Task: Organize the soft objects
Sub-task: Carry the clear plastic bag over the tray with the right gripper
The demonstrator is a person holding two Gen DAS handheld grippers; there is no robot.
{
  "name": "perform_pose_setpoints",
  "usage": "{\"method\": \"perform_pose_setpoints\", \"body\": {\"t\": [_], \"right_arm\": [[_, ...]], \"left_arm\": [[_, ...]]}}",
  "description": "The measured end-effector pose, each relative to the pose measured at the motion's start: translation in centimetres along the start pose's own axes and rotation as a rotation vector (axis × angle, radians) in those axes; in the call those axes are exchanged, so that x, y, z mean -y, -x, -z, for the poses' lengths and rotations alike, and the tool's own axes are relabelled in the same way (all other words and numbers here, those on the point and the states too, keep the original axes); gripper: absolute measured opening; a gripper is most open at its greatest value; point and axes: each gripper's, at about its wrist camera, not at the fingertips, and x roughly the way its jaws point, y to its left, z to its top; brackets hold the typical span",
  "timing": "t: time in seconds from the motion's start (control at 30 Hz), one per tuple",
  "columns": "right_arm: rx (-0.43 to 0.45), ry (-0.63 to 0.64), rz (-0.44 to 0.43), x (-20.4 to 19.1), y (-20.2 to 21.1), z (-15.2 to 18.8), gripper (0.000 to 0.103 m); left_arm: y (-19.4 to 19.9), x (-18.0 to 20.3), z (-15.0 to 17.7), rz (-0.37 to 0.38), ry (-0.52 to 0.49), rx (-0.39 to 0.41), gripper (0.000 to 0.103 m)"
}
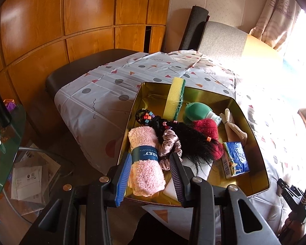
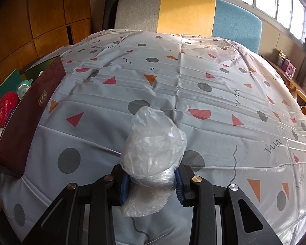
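A gold-lined tin box (image 1: pixel 253 134) sits on the patterned tablecloth. In it lie a rolled pink dishcloth (image 1: pixel 144 159), a pink scrunchie (image 1: pixel 170 145), a black hair piece with coloured bands (image 1: pixel 181 134), a red plush item (image 1: pixel 208 130), a yellow-green sponge (image 1: pixel 176 98), a green item (image 1: pixel 193 112), a beige cloth (image 1: pixel 234 126) and a blue tissue pack (image 1: pixel 235 159). My left gripper (image 1: pixel 151 175) stands around the dishcloth, fingers beside it. My right gripper (image 2: pixel 152 181) is shut on a crumpled clear plastic bag (image 2: pixel 153 145) over the tablecloth. The box shows dark red (image 2: pixel 28 110) at left in the right wrist view.
A tricolour chair back (image 2: pixel 185 12) stands behind the table. Wooden cabinets (image 1: pixel 71 20) line the left wall. A glass side table (image 1: pixel 8 143) with clutter stands at lower left. A wooden shelf (image 2: pixel 291 81) runs at the right, under the window.
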Motion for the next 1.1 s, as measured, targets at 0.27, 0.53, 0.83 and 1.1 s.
{"method": "perform_pose_setpoints", "body": {"t": [0.27,0.53,0.83,1.1], "right_arm": [[-0.044,-0.017,-0.038,-0.5,0.8,-0.4,0.035],[-0.039,-0.018,-0.071,-1.3,1.8,-0.9,0.035],[0.042,0.035,-0.212,-5.4,5.5,-4.1,0.035],[0.082,0.205,-0.374,-13.5,8.3,-5.4,0.035]], "left_arm": [[-0.3,-0.8,0.3,-0.015,0.007,-0.008,0.038],[-0.2,-1.1,0.2,-0.017,0.009,0.004,0.038],[-0.3,-1.5,0.1,-0.019,0.021,-0.003,0.038],[-0.2,-2.1,0.1,-0.027,0.037,0.002,0.038]]}}
